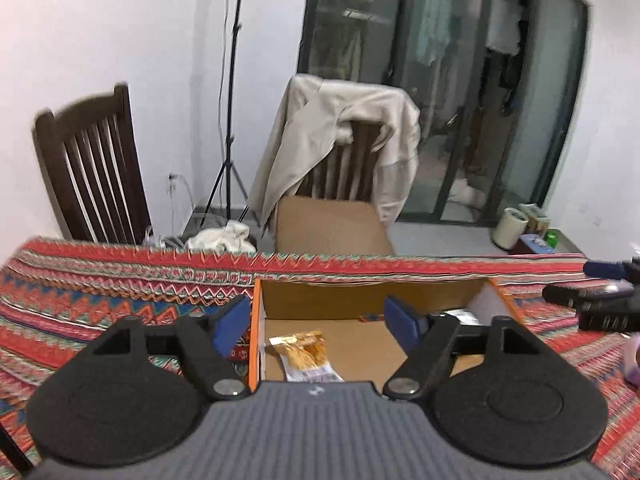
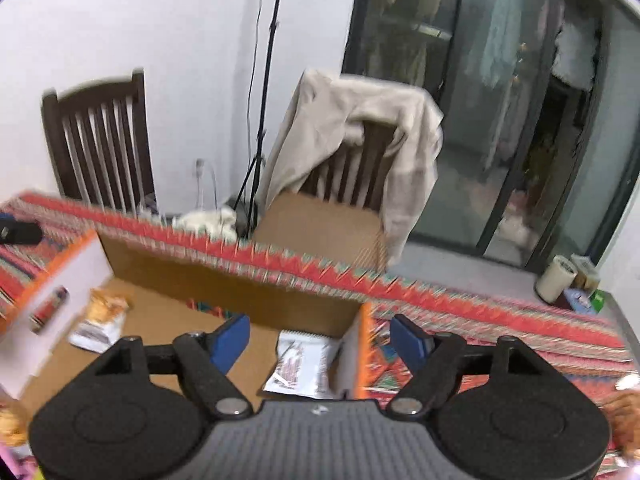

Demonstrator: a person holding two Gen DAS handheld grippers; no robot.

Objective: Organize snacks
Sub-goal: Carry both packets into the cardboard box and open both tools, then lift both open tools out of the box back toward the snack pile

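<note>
The left claw is hanging wide apart with nothing between its blue pads, right above the near left edge of the cardboard box. The right claw is standing wide apart too, holding nothing, above the near right wall of the same box. An orange snack pack is lying flat on the box floor near the left wall. A white snack pack is lying in the near right corner. The box is sitting on the table, which is wearing a red zigzag cloth. Behind the table, a dark wooden chair is standing on the left, and another chair with a beige jacket draped over it is standing in the middle. Far back, glass doors are showing hanging clothes
</note>
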